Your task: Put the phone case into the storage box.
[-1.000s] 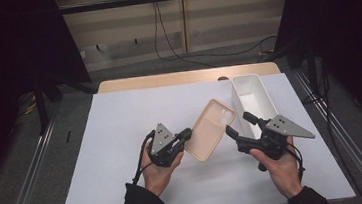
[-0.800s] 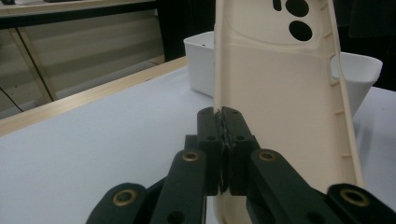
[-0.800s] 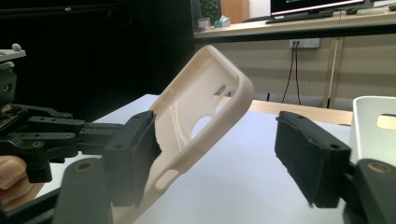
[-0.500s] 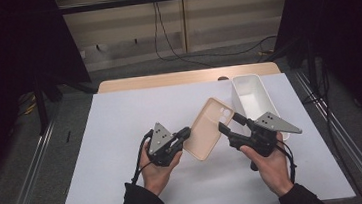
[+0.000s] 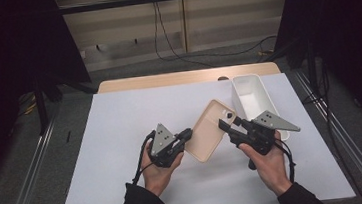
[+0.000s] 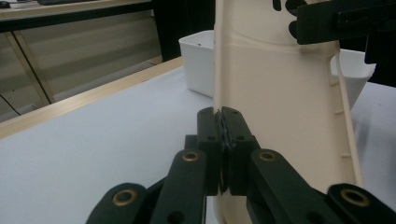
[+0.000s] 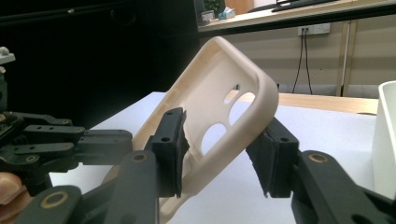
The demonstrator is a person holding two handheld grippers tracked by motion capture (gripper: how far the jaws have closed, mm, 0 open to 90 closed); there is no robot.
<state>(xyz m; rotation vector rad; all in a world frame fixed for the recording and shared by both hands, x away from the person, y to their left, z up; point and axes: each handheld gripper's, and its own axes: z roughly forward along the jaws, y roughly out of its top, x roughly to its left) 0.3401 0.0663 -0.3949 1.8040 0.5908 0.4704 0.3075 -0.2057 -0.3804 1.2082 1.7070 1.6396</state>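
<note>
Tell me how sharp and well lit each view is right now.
High view: white table evenly lit, surroundings dark, phone case sharp. Left gripper view: the left tool is soft, the white bin behind is clearer. Right gripper view: case rim sharp, the right tool dim, left side nearly black.

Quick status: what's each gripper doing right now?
Left gripper: shut on the edge of the beige plastic phone case.
Right gripper: jaws just closing around the case's camera end; contact cannot be told.
</note>
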